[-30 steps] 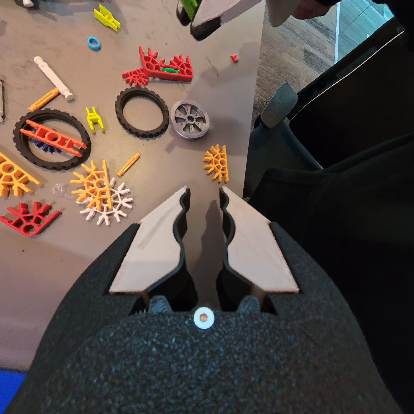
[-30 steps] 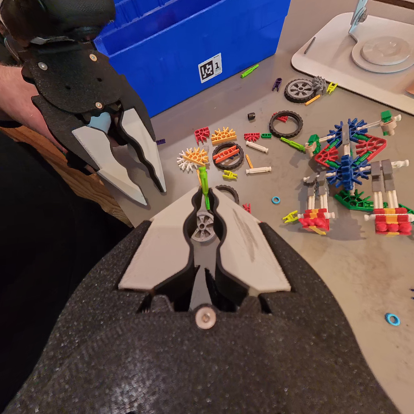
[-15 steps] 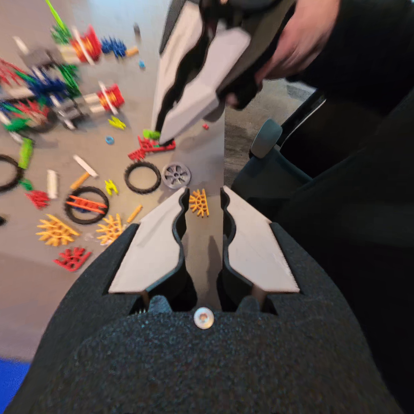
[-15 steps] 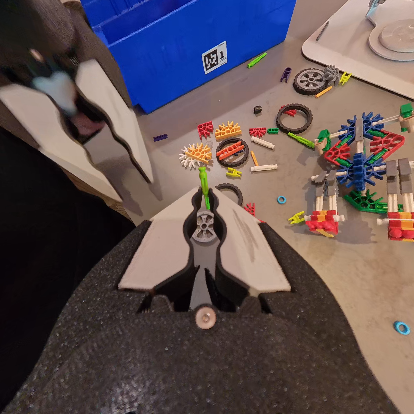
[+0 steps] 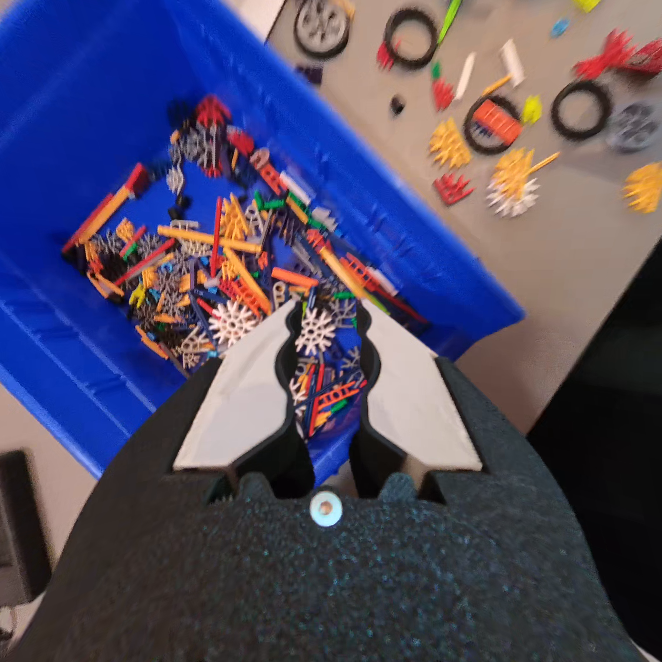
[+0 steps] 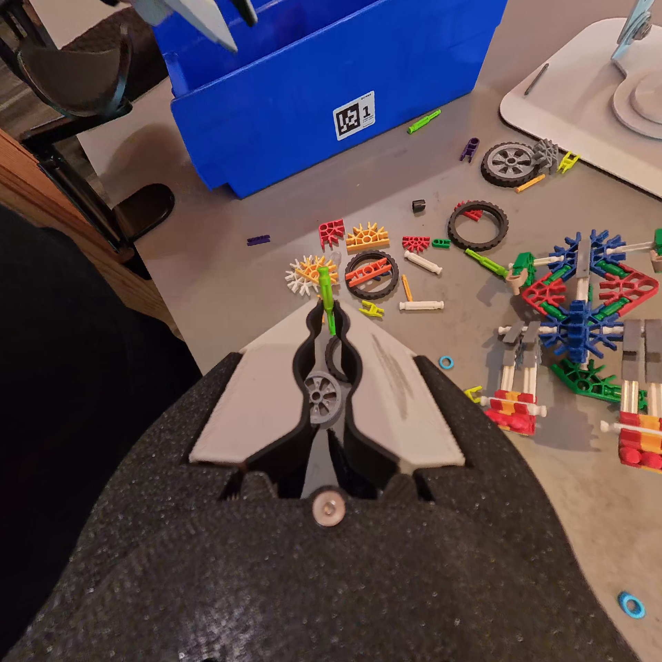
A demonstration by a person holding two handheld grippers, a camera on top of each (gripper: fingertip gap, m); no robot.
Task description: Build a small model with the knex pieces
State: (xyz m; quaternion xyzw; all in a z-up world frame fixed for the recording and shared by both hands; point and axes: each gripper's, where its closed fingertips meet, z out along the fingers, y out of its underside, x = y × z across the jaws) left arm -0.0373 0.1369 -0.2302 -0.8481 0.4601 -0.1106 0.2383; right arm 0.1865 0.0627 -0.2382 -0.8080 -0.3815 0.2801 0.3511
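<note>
The grey tabletop (image 6: 447, 537) carried a big blue bin (image 5: 89, 340) full of mixed building-toy bits, and the left claw (image 5: 326, 308) hung over it with its jaws apart and nothing in them. Over by the loose pieces, the right claw (image 6: 329, 311) was clamped on a little lime-green rod (image 6: 326, 286) poking out past its tips, above a grey spoked wheel hub (image 6: 322, 396).

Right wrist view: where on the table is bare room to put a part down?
Bare table between the blue bin, the purple piece and the right gripper. Also bare near the blue ring. Crowded around the black tyre and the built model.
</note>
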